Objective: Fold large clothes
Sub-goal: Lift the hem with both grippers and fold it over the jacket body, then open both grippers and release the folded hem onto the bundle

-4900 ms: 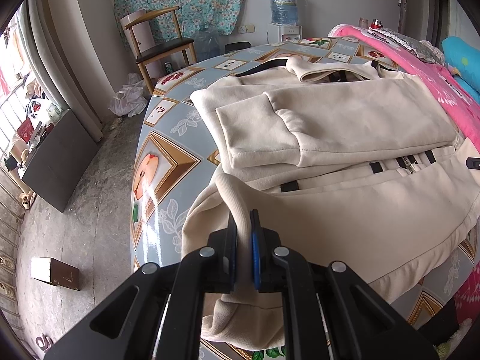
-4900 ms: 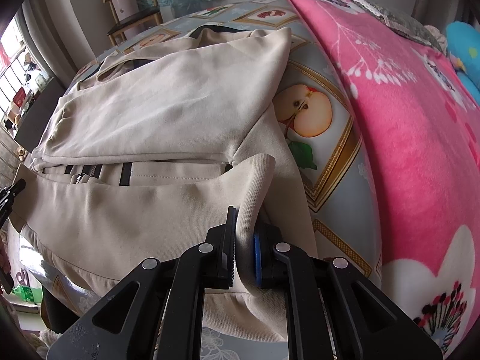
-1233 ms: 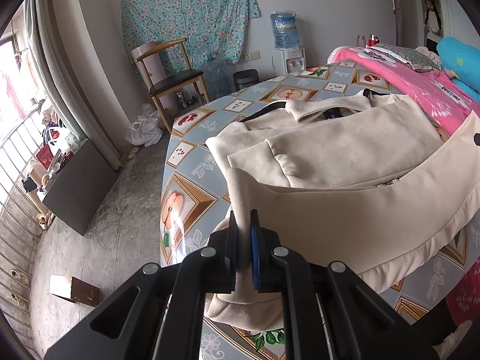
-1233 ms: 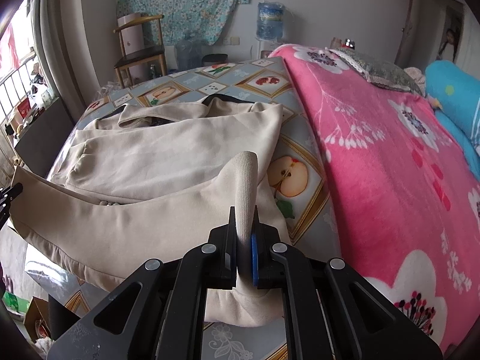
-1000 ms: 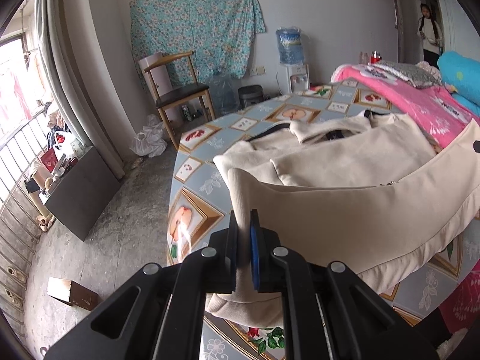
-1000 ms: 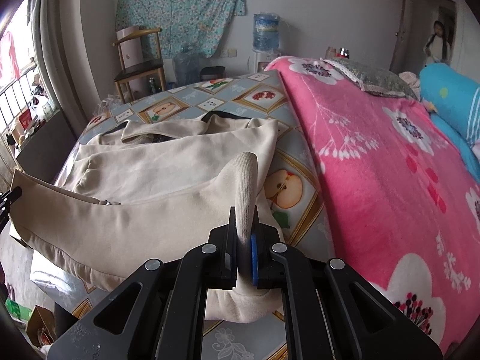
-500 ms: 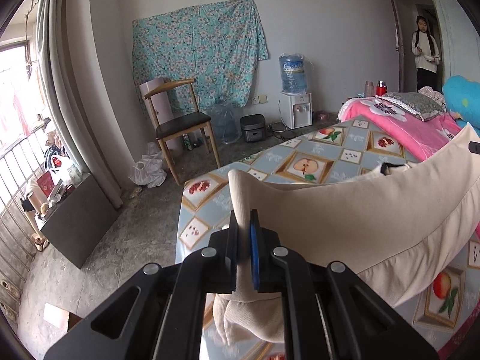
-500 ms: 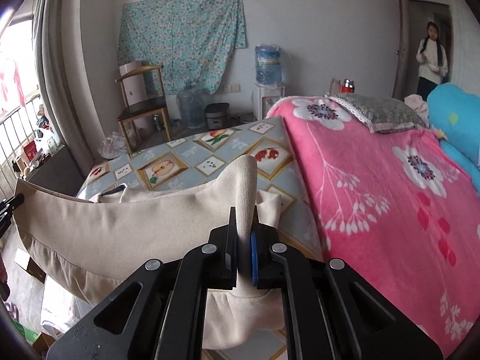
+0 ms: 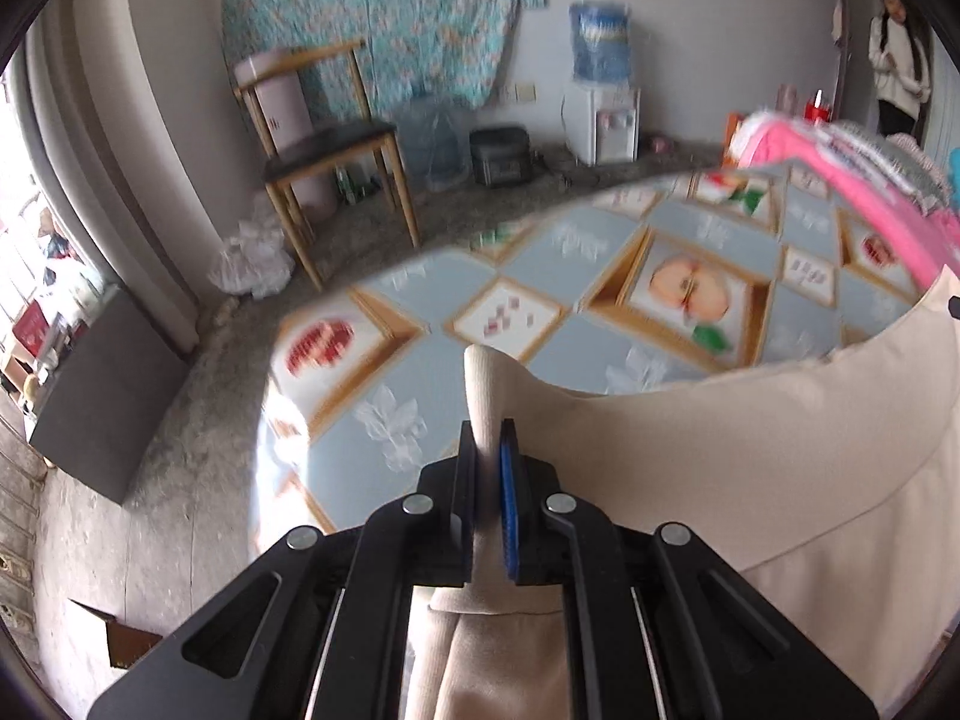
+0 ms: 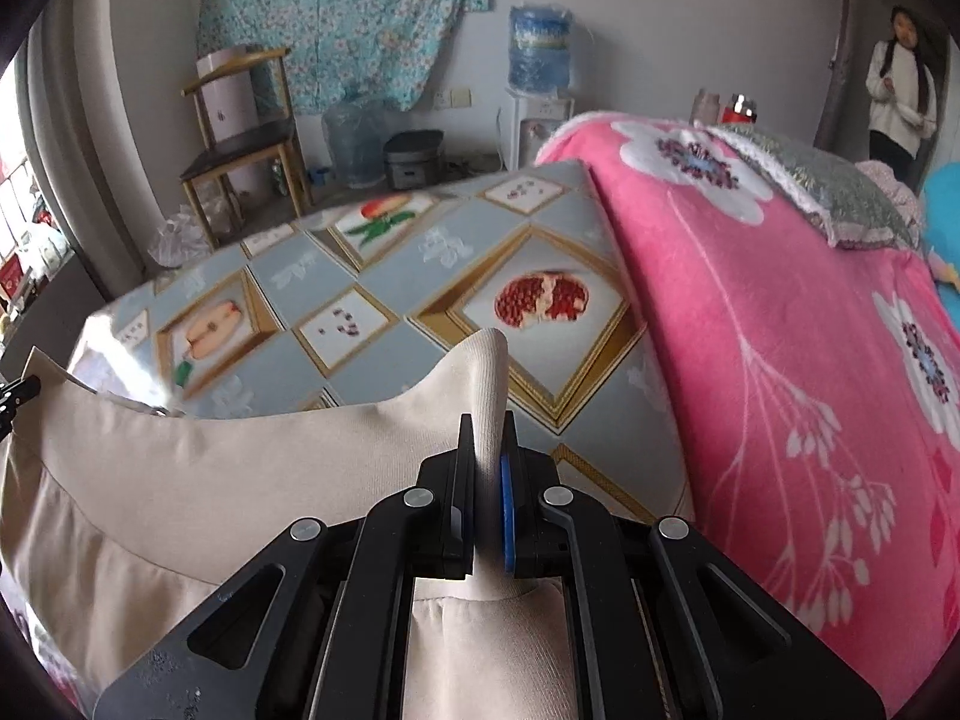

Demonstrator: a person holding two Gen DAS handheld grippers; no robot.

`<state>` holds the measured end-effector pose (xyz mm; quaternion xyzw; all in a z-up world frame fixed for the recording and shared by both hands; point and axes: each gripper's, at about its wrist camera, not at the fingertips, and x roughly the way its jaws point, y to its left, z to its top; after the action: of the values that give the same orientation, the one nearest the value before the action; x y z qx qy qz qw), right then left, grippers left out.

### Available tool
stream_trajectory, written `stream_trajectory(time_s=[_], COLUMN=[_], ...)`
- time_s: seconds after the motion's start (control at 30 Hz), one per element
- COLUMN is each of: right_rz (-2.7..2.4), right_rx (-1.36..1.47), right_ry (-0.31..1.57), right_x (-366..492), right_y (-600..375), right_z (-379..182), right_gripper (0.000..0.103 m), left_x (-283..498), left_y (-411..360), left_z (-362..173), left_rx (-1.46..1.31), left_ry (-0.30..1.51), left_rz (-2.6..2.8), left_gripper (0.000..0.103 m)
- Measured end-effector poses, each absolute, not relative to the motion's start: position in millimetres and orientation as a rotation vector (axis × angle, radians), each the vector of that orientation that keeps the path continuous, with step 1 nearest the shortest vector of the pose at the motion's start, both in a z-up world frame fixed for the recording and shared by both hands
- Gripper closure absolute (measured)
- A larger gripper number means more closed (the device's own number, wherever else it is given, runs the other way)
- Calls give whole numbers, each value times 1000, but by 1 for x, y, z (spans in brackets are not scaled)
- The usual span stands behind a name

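Observation:
A large beige jacket (image 9: pixel 750 456) is lifted by its ribbed hem, which stretches taut between my two grippers above the table. My left gripper (image 9: pixel 489 438) is shut on the hem's left corner. My right gripper (image 10: pixel 487 438) is shut on the hem's right corner, and the jacket (image 10: pixel 210 468) spans away to the left in that view. The rest of the jacket is hidden behind the raised hem. The table (image 9: pixel 528 276) has a grey cloth with fruit pictures, also seen in the right wrist view (image 10: pixel 420 300).
A pink flowered blanket (image 10: pixel 780 312) covers the right side of the table. A wooden chair (image 9: pixel 324 144) stands beyond the far edge, with a water dispenser (image 9: pixel 600 96) by the wall. A person (image 10: pixel 900 96) stands in the doorway at right. A dark cabinet (image 9: pixel 102 396) is at left.
Both grippers have carried the hem up and forward over the jacket toward the far side of the table. The folded sleeves and collar are now hidden behind the raised hem.

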<state>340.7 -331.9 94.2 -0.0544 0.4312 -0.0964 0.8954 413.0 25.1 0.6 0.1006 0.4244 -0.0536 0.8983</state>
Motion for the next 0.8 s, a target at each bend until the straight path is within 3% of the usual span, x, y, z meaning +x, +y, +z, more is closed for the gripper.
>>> stream_trajectory(time_s=[0.3,0.33,0.4,0.57,0.8], right_rz=[-175,-177,-199,-216,-88], right_rx=[-95,-103,-129,-64,-102], right_ry=[919,942,992,938,906], right_x=[361,364,371,344,233], right_y=[-340,-340,-341,-352,-316], right_z=[86,81,70,100,135], right_gripper=[96,93,78,59,59], left_x=[423,426,434,404,309], left_y=[37,37,37,48,58], left_z=[-8,-14,-25,11,31], left_rx=[126,121,142,116,25], left_ry=[915,946,1025,938,914], left_rz=[-106,-102,-92,-96,-239], left_gripper=[95,91,83,68,61])
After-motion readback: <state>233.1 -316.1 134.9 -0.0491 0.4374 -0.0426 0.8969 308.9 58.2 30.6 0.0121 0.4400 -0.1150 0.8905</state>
